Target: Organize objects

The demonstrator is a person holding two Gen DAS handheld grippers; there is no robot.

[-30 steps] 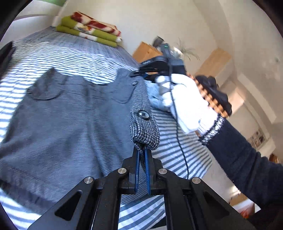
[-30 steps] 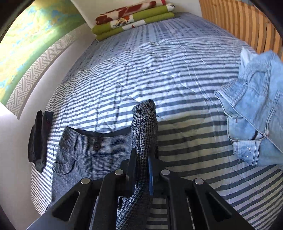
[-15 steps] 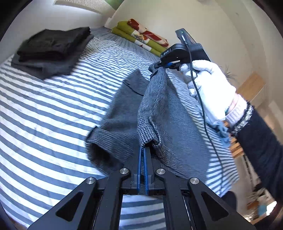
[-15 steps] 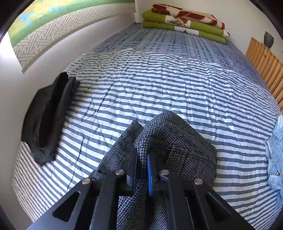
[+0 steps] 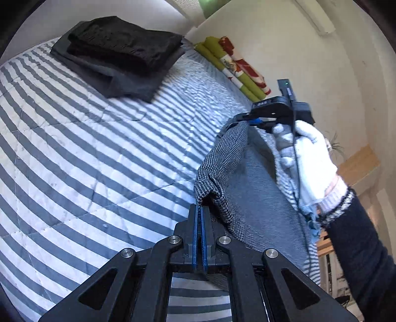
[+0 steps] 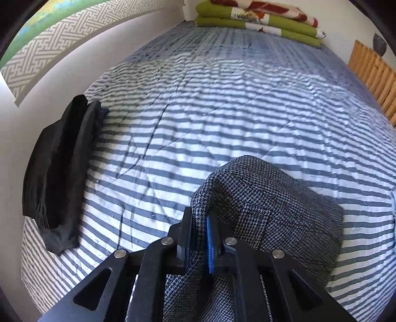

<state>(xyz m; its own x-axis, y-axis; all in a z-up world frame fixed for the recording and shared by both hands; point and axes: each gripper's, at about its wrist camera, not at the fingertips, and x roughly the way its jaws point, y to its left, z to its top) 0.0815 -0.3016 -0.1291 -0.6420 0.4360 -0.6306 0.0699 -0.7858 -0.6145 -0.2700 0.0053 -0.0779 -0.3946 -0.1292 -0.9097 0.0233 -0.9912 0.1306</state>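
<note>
grey houndstooth shorts [image 5: 230, 173] held off the striped bed [image 5: 99, 153] between two grippers, folded over, slack between the holds. left gripper [image 5: 200, 210] with jaws pressed together on a thin corner of the fabric; right gripper [image 6: 199, 223] with jaws clamped on a thicker bunch of the waistband edge, gloved right hand [image 5: 309, 163] on its handle. stack of folded dark clothes [image 5: 121, 52] well apart at the bed's far side near the wall; folded green and red blankets [image 6: 257, 19] at the head of the bed. likely step: carrying the folded shorts toward the dark stack. risks: thin left hold slipping if the grippers pull apart; fold opening if one side drops first; loose lower layer dragging on the bed and rumpling; uneven landing tipping the stack
</note>
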